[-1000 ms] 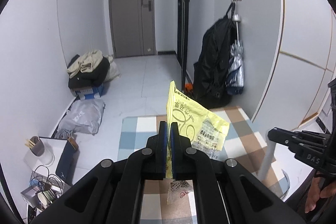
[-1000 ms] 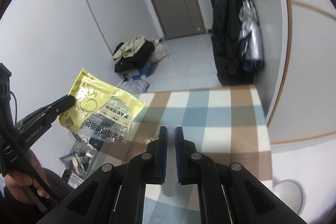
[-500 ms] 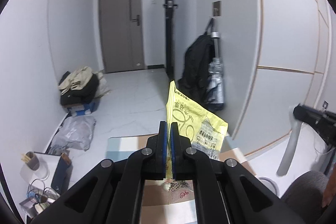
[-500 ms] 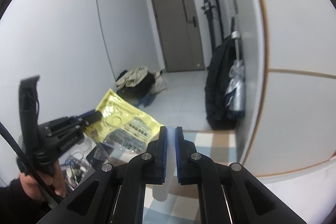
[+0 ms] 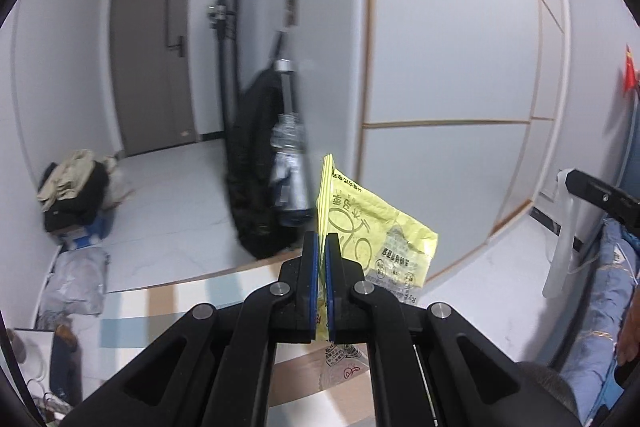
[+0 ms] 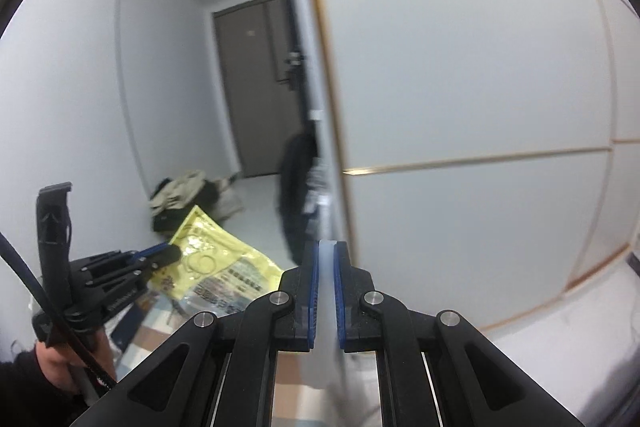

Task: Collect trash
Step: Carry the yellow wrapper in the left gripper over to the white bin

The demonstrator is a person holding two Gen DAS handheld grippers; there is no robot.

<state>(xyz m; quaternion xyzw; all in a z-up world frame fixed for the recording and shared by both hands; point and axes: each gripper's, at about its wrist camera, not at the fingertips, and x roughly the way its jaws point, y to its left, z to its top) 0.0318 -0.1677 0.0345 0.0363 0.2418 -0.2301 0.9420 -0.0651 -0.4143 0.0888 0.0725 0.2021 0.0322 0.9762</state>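
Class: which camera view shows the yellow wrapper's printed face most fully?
The right wrist view: the yellow wrapper lies broadside there, held by the left tongs. The left wrist view shows it partly edge-on, its lower part hidden behind the tongs.

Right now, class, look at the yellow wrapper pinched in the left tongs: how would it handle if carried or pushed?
The yellow wrapper looks thin and crinkled, so probably floppy and very light. Pinched at one edge by the left tongs, it mostly holds its shape, so perhaps slightly stiff.

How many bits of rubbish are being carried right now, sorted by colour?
Yellow packet: 1
White plastic piece: 1
Total: 2
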